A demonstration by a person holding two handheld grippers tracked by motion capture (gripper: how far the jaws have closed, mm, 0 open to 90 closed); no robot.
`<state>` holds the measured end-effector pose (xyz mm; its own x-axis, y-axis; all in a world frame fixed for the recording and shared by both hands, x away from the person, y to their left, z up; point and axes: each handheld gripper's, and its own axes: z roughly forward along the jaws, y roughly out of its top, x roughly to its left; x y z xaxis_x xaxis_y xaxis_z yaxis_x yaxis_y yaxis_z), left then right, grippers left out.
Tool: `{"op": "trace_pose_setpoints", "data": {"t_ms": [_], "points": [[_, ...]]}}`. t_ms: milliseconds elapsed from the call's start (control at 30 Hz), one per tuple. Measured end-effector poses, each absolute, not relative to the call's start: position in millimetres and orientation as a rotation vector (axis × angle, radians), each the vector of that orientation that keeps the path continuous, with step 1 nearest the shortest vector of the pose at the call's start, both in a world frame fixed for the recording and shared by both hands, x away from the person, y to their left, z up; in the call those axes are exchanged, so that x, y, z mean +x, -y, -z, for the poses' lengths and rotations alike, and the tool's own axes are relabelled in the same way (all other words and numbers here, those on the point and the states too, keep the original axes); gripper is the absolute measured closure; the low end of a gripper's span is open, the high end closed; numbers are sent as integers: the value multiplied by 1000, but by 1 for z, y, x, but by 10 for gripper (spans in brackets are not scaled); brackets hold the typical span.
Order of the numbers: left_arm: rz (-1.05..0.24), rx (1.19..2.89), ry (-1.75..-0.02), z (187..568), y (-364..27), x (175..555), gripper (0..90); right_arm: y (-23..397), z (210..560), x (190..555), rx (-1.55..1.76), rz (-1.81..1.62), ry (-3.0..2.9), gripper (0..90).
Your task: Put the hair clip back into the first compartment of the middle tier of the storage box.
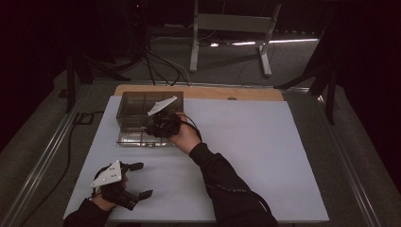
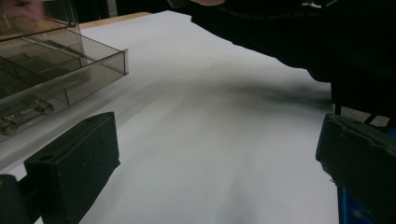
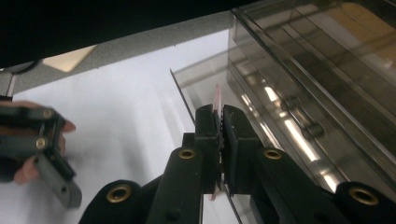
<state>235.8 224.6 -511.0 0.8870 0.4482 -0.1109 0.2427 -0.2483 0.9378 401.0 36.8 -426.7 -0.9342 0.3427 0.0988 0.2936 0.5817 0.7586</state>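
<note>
A smoky clear plastic box [image 1: 135,109] with several compartments stands at the table's back left. My right gripper [image 1: 150,128] is over its near side. In the right gripper view the right gripper [image 3: 220,116] is shut on a thin pink strip [image 3: 217,94], close beside the clear box [image 3: 317,70] and a thin clear wall edge [image 3: 183,95]. Small metal cylinders [image 3: 315,128] lie inside. My left gripper [image 1: 143,179] rests at the table's front left, open. In its own view the left gripper [image 2: 217,158] has nothing between its jaws, and the box [image 2: 46,70] is at the left.
The white table top [image 1: 255,156] stretches right of the arm. A wooden strip [image 1: 198,91] runs along the far edge. Beyond it stand a white table frame [image 1: 231,23], floor cables [image 1: 161,66] and black stands [image 1: 326,80].
</note>
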Motion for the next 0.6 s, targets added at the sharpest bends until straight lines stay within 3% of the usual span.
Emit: {"op": "trace_pose_setpoints", "data": {"t_ms": [600], "points": [[-208, 1838, -515, 511, -225, 236, 4, -75, 428, 410, 536, -1298, -2749, 850]]}}
